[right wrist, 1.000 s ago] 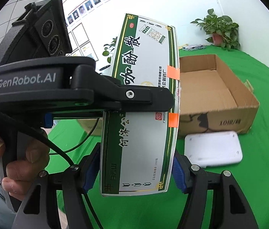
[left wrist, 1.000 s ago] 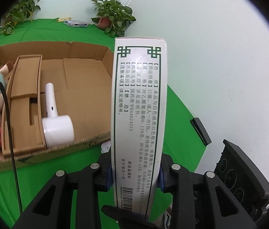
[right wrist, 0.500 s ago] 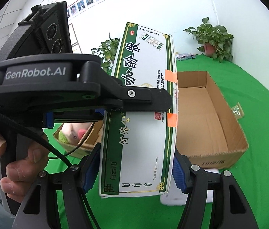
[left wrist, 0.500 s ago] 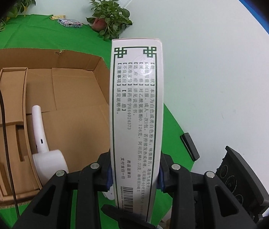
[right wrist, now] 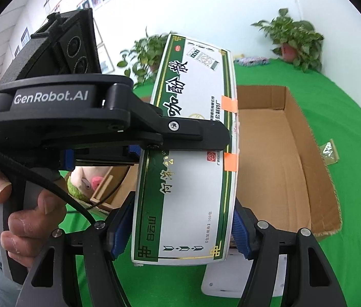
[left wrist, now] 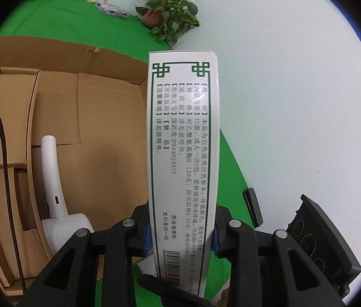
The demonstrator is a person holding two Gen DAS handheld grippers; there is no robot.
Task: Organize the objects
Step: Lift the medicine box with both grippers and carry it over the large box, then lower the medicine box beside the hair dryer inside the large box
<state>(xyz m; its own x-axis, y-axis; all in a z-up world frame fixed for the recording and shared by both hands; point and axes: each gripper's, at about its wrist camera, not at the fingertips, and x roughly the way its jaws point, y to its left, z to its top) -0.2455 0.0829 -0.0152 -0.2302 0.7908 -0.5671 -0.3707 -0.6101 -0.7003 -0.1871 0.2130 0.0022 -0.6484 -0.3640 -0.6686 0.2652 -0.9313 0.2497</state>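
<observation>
Box (left wrist: pixel 183 153) is held by both grippers at once, up in the air over the carton (left wrist: pixel 103 133). From the left wrist, the left gripper (left wrist: pixel 181 238) pinches the box across its thin side, blue pads pressed on both edges. I think that keeps the tall box from tipping while it is carried. A white dryer (left wrist: pixel 55 194) lies inside the carton beside a cardboard divider (left wrist: pixel 9 117). A second ago, the carton looked smaller and sat more to the left. Now it fills more of the view, so the box has come closer to it.

From the right wrist, the right gripper (right wrist: pixel 183 227) squeezes the box (right wrist: pixel 188 168) across its wide face, near the bottom end. The left gripper (right wrist: pixel 175 140) crosses in front, gripped by a hand (right wrist: pixel 24 204). Two grips likely steady a big, light box. The carton (right wrist: pixel 277 153) sits behind, open and bare on this side. Earlier a white pad (right wrist: pixel 221 281) lay in plain sight by the carton; now the box mostly hides it.
</observation>
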